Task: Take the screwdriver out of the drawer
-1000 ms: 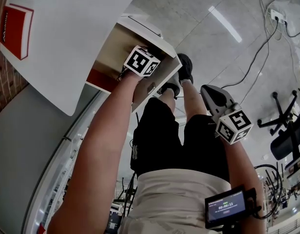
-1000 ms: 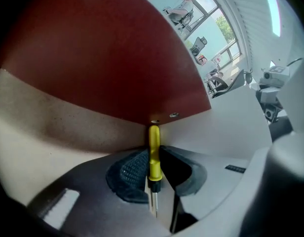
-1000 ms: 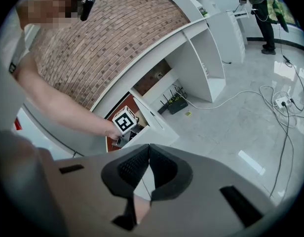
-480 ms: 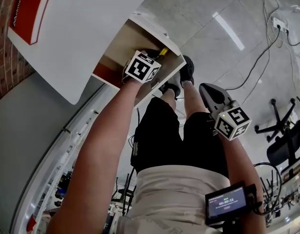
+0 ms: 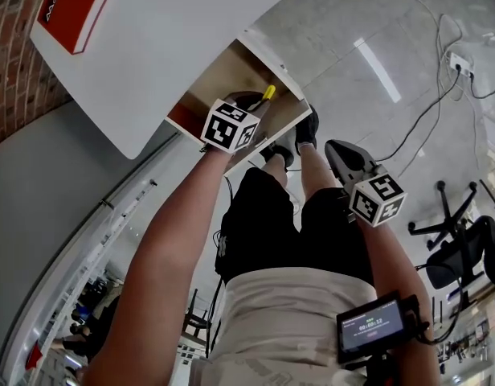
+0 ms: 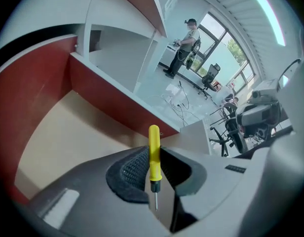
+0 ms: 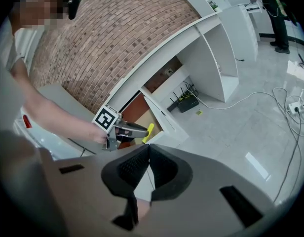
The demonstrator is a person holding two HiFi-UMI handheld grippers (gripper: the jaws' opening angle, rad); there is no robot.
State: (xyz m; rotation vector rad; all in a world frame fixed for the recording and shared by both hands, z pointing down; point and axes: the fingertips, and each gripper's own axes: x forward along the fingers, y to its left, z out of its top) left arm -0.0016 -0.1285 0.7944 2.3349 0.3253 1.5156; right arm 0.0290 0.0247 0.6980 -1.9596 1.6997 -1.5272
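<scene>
1. Red book (image 5: pixel 71 6) is lying by the left edge of the table (image 5: pixel 175 55), taking no part in the task.
2. Drawer (image 5: pixel 222 75) is standing pulled open below the table's edge, giving reach from above.
3. Left gripper (image 5: pixel 258 101) is clenching its jaws on the yellow handle of the screwdriver (image 5: pixel 268 92). The tool is hanging over the drawer's front edge, apparently clear of the drawer's bottom.
4. Right gripper (image 5: pixel 337 151) is waiting to the right, jaws pressed together and empty, probably keeping out of the way.

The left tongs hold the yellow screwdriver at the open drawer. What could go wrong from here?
The left tongs pinch only the thin handle of the screwdriver, so it may pivot or slip and fall into the drawer. Its protruding handle end may also knock the drawer wall while coming out.
</scene>
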